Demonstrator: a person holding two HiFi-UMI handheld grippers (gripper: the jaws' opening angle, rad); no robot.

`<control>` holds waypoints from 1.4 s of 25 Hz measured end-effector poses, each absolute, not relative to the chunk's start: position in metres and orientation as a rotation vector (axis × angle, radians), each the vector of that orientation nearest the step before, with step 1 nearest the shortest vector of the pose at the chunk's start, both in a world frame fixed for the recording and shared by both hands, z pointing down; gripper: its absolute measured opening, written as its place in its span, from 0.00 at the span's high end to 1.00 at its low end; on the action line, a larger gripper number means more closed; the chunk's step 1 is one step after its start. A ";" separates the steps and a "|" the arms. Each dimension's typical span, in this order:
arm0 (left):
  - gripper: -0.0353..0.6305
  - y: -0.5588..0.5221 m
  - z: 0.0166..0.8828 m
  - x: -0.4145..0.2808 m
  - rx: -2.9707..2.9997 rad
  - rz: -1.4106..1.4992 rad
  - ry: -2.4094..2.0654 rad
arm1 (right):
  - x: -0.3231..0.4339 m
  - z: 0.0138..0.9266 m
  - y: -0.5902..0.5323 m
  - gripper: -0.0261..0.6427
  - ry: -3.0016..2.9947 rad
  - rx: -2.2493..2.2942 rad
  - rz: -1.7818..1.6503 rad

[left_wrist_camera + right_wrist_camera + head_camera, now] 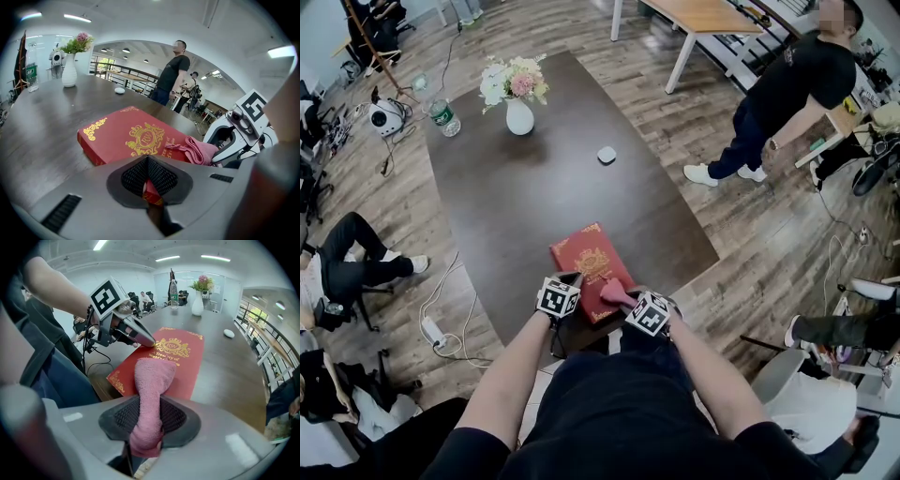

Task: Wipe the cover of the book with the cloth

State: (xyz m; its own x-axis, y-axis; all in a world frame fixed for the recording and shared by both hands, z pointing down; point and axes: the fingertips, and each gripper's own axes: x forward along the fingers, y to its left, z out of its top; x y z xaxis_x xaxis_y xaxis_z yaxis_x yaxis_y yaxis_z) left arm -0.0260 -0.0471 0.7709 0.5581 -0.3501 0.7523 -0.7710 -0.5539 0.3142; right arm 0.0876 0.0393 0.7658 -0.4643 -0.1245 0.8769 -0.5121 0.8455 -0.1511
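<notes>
Dark table (544, 197) with a few odds and ends, people around it.
Far ahead of the left gripper (578, 278) stands a white vase of flowers (519, 112), with a water bottle (442, 115) to its left. A small white object (607, 155) lies ahead of the right gripper (619, 296), and a person (787, 94) stands farther off to its right.

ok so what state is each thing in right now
left gripper, shut on the book's edge
right gripper, shut on the cloth
book, closed, flat on the table
cloth, bunched, free end resting on the book cover
vase, upright, holding flowers
bottle, upright
</notes>
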 end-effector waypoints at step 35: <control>0.95 -0.050 0.771 -0.025 2.158 0.849 -0.911 | 0.142 0.764 0.019 0.78 -1.983 0.637 0.559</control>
State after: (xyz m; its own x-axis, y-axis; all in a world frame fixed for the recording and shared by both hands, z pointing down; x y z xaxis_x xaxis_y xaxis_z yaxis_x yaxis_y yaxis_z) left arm -0.0248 -0.0502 0.7710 0.5509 -0.3627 0.7516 -0.7753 -0.5558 0.3000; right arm 0.1415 0.0185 0.7637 -0.4177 -0.2056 0.8850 -0.6377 0.7602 -0.1243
